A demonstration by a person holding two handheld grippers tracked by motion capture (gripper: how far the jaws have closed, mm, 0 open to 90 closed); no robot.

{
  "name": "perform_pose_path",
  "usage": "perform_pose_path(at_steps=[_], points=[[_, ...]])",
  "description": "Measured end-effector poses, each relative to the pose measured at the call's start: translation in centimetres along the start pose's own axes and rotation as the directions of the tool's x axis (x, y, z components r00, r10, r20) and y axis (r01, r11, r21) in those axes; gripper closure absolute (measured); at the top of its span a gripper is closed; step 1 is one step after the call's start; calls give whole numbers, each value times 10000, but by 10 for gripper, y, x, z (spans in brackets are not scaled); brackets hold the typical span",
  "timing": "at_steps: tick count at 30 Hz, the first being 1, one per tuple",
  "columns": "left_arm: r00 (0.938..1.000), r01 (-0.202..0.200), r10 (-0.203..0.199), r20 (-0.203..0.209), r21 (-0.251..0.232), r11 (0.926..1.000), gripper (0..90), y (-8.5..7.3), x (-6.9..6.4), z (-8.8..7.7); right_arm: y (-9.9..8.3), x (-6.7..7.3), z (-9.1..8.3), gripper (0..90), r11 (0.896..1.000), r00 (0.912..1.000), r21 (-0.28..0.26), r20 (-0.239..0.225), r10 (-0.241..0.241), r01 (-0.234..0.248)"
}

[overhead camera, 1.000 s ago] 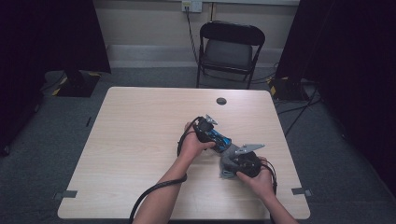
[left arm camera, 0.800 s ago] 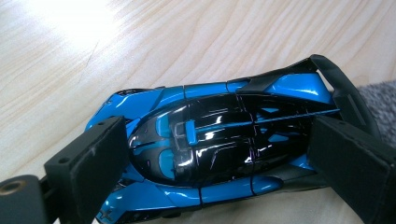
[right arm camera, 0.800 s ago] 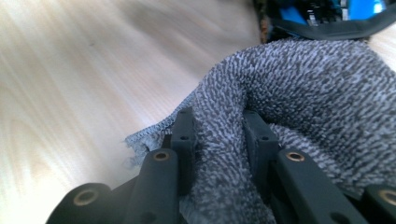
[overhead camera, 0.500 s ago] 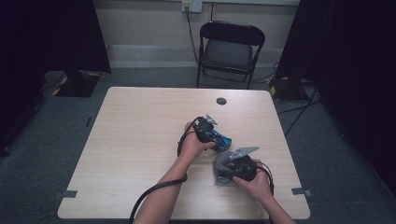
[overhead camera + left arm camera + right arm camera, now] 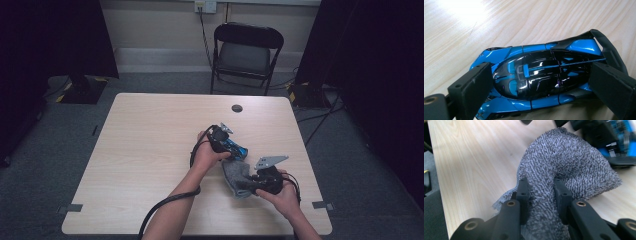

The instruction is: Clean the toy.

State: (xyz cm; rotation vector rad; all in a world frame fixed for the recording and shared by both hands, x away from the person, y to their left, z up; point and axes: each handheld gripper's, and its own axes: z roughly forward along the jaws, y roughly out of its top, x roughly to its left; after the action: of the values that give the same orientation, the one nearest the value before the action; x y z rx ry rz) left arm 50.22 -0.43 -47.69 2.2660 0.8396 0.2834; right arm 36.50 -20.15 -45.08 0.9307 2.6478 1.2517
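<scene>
Left gripper view shows the blue toy car (image 5: 541,82) lying on the desk (image 5: 499,27), clamped between your left tongs (image 5: 541,87). Just beside it, your right tongs (image 5: 541,195) pinch a fold of the grey cloth (image 5: 574,167), lifting it off the desk.

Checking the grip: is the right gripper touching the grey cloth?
Touching. In the right gripper view, the right gripper has both pads pressed into a pinched fold of the grey cloth.

Right gripper (image 5: 250,184) shifted toward table's near edge and lifted slightly, grey cloth (image 5: 236,176) bunched between its jaws, pulled clear of blue toy car (image 5: 235,148).
</scene>
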Motion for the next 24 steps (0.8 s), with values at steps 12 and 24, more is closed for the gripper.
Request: perform_pose_path(at_steps=[12, 24], points=[[10000, 55, -55, -3, -8, 10000, 52, 1, 0, 0, -8, -41, -36, 714, 9857, 9819, -1271, 1400, 1280, -1103], [10000, 33, -33, 5, 2, 10000, 52, 0, -1, 0, -24, -74, -33, 715, 9735, 9239, -1493, 3179, 2129, -1730]])
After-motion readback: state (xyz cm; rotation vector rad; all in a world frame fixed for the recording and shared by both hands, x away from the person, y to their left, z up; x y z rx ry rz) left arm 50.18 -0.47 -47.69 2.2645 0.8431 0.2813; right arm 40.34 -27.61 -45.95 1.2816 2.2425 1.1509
